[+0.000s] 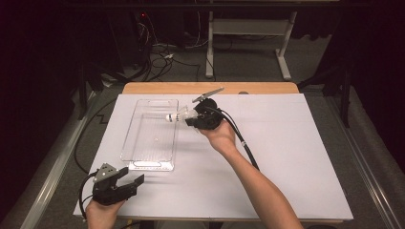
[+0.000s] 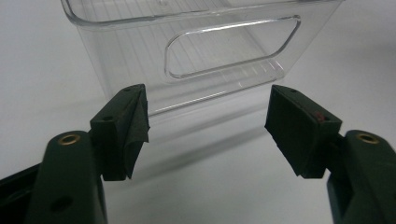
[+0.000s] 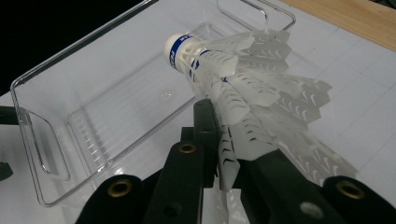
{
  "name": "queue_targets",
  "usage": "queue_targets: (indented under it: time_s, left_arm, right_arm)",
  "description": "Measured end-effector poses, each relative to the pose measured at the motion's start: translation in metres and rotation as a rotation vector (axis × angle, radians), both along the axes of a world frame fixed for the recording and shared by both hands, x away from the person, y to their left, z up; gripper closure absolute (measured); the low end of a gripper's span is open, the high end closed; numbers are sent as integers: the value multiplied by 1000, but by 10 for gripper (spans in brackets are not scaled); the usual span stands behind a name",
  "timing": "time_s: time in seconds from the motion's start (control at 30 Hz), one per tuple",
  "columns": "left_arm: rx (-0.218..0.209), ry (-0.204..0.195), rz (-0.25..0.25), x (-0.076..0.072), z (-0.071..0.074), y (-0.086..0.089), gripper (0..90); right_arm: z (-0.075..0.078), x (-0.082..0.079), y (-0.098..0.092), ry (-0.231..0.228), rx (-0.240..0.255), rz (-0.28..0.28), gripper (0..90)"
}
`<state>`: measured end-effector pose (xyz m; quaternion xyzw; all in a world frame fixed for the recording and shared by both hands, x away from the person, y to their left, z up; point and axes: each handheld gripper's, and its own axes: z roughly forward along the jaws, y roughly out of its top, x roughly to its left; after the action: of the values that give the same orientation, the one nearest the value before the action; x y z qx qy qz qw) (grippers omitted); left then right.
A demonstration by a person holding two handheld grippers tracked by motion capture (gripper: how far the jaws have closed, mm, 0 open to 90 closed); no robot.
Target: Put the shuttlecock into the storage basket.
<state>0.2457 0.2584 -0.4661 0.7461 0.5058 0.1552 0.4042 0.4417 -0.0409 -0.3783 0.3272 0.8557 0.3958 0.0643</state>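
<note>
1. Nearest in the high view, the left gripper [image 1: 136,182] rests at the near left corner of the bench [image 1: 286,157]; its jaws stand wide apart with nothing between them, as the left gripper view also shows [image 2: 208,126].
2. Just beyond those jaws stands the near end wall of a clear plastic bin [image 2: 196,70], with a long handle slot cut through it.
3. Farther in, the right gripper [image 1: 191,118] is clamped tight on the skirt of a white plastic shuttlecock [image 1: 177,116], held above the bin's far right rim [image 1: 175,107].
4. From the right gripper view, the shuttlecock [image 3: 243,88] points its rounded cork end out over the bin [image 3: 93,107], the skirt squeezed flat between the black jaws.
5. That bin lies lengthwise on the left half of the bench; I can make out nothing inside it beyond a small glint on the ribbed floor.
6. A blue band with white lettering circles the cork; the writing is too small to read.
7. White sheeting covers the bench, with a wooden edge [image 1: 210,88] showing at the far side.
8. Beyond it, on the floor, lie tangled cables [image 1: 162,55] and the white legs of another table [image 1: 248,28].
</note>
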Motion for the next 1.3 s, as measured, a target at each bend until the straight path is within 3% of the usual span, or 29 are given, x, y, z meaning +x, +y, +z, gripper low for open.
queue_targets:
  time_s: [1.3]
  left_arm:
    - [-1, 4, -3, 1, 0, 1, 311]
  right_arm:
    - [-1, 16, 43, 18, -29, 28, 883]
